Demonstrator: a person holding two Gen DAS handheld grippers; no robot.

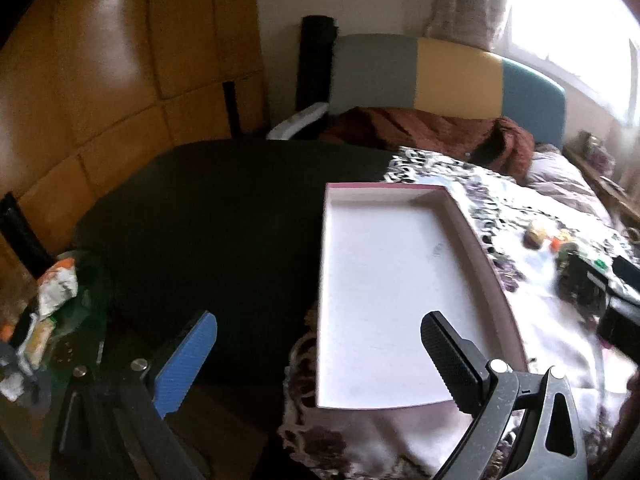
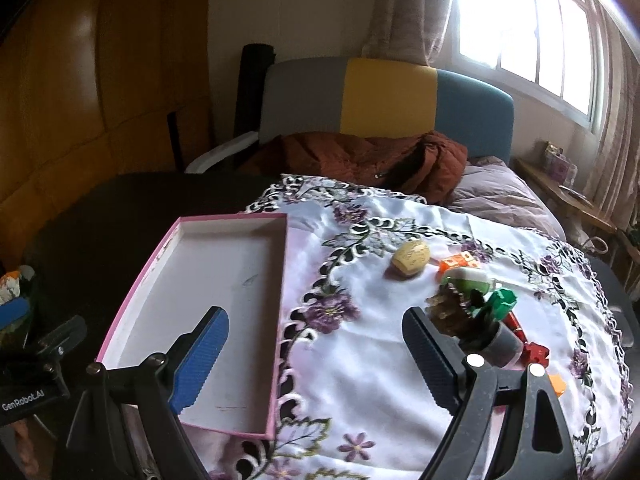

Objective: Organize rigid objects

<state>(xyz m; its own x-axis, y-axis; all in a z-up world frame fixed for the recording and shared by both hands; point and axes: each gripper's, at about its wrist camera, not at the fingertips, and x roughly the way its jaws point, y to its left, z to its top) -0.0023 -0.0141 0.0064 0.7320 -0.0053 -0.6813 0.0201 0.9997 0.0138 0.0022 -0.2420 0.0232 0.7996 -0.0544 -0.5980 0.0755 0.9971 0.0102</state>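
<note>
An empty shallow pink-rimmed box (image 1: 492,264) (image 2: 280,320) with a white inside lies on a flowered white cloth (image 2: 380,380). To its right on the cloth lie small objects: a tan egg-shaped piece (image 2: 412,259), an orange die (image 2: 456,262), a green-and-white piece (image 2: 468,278), a small potted toy plant (image 2: 476,320) and red parts (image 2: 532,350). My left gripper (image 1: 320,356) is open and empty, above the box's near left edge. My right gripper (image 2: 316,356) is open and empty, above the cloth between the box and the small objects.
A dark round table (image 1: 208,220) lies under the cloth. Crumpled wrappers and clutter (image 1: 52,292) sit at its left edge. A bed with a rust-brown quilt (image 2: 360,160) and a grey, yellow and blue headboard (image 2: 384,96) stands behind. A wooden wardrobe (image 1: 80,80) is on the left.
</note>
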